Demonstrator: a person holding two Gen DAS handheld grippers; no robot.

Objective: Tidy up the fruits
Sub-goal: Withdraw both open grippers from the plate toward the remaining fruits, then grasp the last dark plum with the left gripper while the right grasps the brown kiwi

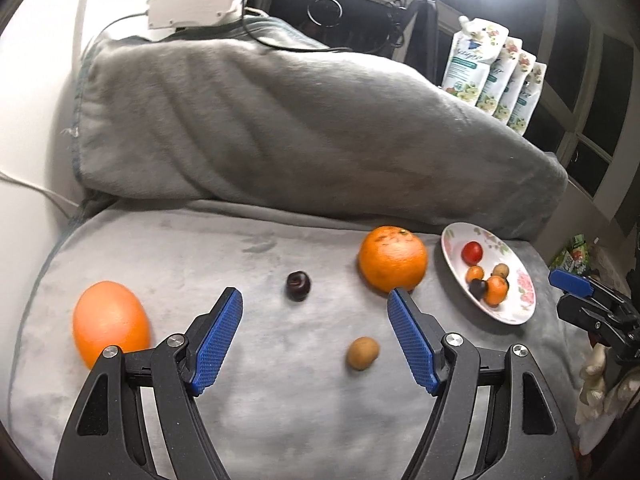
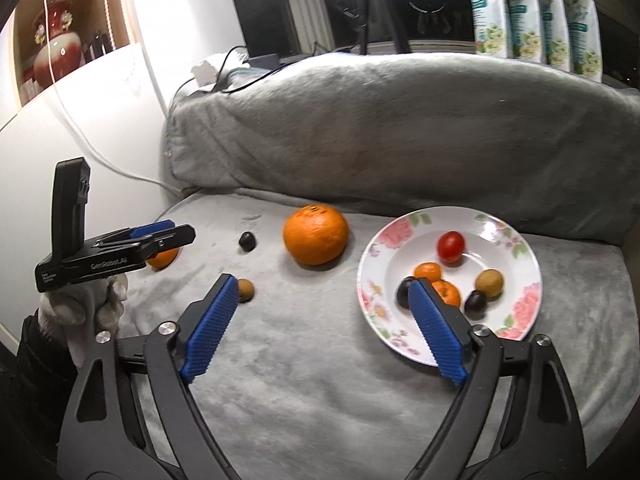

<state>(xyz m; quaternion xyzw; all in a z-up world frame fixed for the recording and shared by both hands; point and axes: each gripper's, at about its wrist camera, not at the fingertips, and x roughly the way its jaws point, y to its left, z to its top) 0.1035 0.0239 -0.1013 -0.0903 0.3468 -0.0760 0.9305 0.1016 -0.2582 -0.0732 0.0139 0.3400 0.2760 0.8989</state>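
Fruit lies scattered across a grey blanket-covered seat (image 1: 280, 420) as two handheld grippers hover above it. The left gripper (image 1: 315, 306) has its blue-padded fingers spread wide and holds nothing; below and between them sit a dark plum (image 1: 298, 286) and a small brown kiwi-like fruit (image 1: 362, 353). The landmark here is a floral-rimmed white plate (image 2: 520, 300), at the seat's right end. Just to its left rests a large dimpled orange (image 2: 316, 234); farther left lie the plum, then the brown fruit, and well away at the seat's far left end a smooth orange (image 1: 110, 322). On the plate (already holding six pieces) are a red cherry tomato (image 2: 451, 246), two small tangerines (image 2: 427, 271) touching each other, a second brown fruit (image 2: 489, 282) and two dark plums (image 2: 475, 302). The right gripper (image 2: 322, 286) hangs over the plate's left rim, fingers likewise spread and empty, its right pad overlapping the tangerines in view. A row of flower-printed pouches (image 2: 536, 12) stands behind the seat's cushion (image 2: 400, 128).
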